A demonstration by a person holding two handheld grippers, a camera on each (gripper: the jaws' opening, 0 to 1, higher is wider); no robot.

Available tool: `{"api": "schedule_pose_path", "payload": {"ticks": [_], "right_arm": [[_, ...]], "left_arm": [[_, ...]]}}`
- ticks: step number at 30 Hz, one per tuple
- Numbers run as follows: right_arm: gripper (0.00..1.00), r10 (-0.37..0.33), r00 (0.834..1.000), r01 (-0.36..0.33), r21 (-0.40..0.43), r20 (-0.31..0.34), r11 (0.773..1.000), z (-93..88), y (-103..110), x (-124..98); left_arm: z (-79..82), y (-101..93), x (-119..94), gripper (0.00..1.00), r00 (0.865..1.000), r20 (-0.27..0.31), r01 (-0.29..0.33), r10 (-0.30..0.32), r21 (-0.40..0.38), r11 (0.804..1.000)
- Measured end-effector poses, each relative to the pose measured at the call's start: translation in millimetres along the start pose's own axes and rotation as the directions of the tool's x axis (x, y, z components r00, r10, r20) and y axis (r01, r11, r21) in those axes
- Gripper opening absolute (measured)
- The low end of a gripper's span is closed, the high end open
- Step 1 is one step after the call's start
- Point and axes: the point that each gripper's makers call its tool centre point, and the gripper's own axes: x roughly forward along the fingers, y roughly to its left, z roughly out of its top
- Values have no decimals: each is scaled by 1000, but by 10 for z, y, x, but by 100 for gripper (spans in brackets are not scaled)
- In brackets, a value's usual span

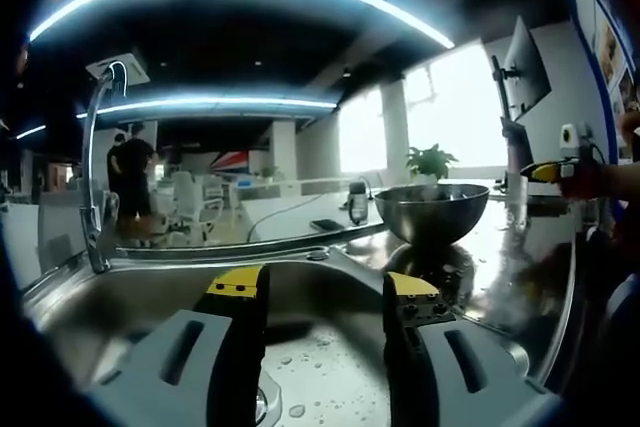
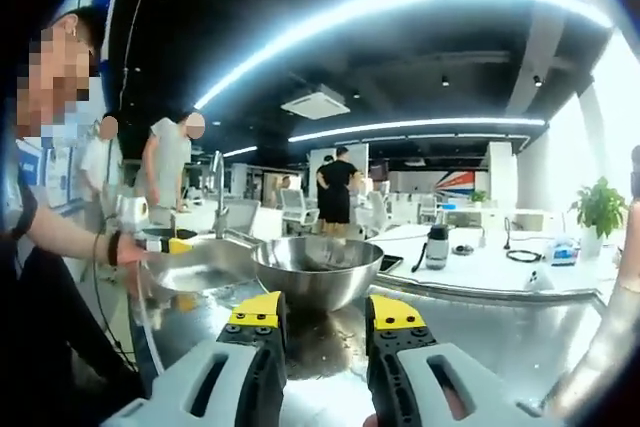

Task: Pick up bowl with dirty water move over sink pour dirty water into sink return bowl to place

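Bowl (image 2: pixel 318 269), steel and upright with its mouth facing up, sits on the wet counter (image 2: pixel 500 332) beside the sink (image 1: pixel 150 297); left claw (image 1: pixel 325 292) hangs released over the basin, right claw (image 2: pixel 322 315) released just before the bowl

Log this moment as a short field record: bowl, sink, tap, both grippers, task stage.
bowl: round shiny steel bowl, upright on the wet steel counter beside the sink; contents not visible
sink: stainless steel sink basin, droplets on its floor
tap: tall curved chrome faucet at the sink's far edge
left gripper: jaws apart, over the sink, holding nothing
right gripper: jaws apart, just short of the bowl, holding nothing
bystanders: people in the office behind
task stage: bowl not in either gripper
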Motion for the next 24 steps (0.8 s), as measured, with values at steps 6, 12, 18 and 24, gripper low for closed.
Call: {"api": "schedule_pose_path", "payload": {"ticks": [6,12,18,24], "right_arm": [[25,-17,1000,17,48,0,999,112,-82,95],[22,-6,1000,8,98,-14,995,222,-75,228],[19,-18,999,21,94,-38,995,277,-94,329],[23,-23,998,29,98,-62,995,308,-108,420]], "left_arm": [[-7,-68,0,45,1000,-3,21,-21,4,1000],[17,-82,0,45,999,12,37,-37,-4,999],[0,-90,6,46,999,3,39,-39,-1,999],[-9,-74,9,46,999,-1,37,-37,-1,999]]}}
